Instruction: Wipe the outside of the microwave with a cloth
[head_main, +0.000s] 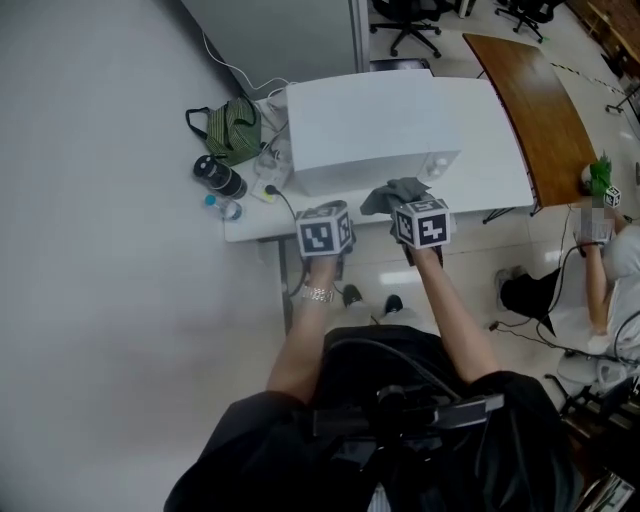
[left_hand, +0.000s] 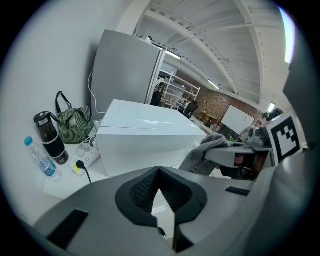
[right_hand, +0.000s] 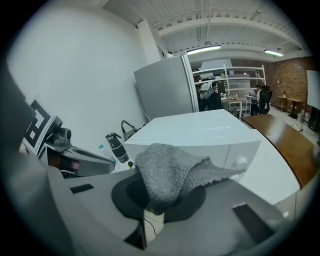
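A white microwave stands on a white table, also seen as the microwave and the microwave in the two gripper views. A grey cloth hangs from my right gripper, which is shut on it just in front of the microwave's front face. In the right gripper view the cloth drapes over the jaws. My left gripper is held beside it, to the left, short of the table edge. Its jaws are shut with nothing between them.
Left of the microwave sit a green striped bag, a dark flask, a small water bottle and a power strip with a black cable. A curved brown table stands to the right. Another person sits at the far right.
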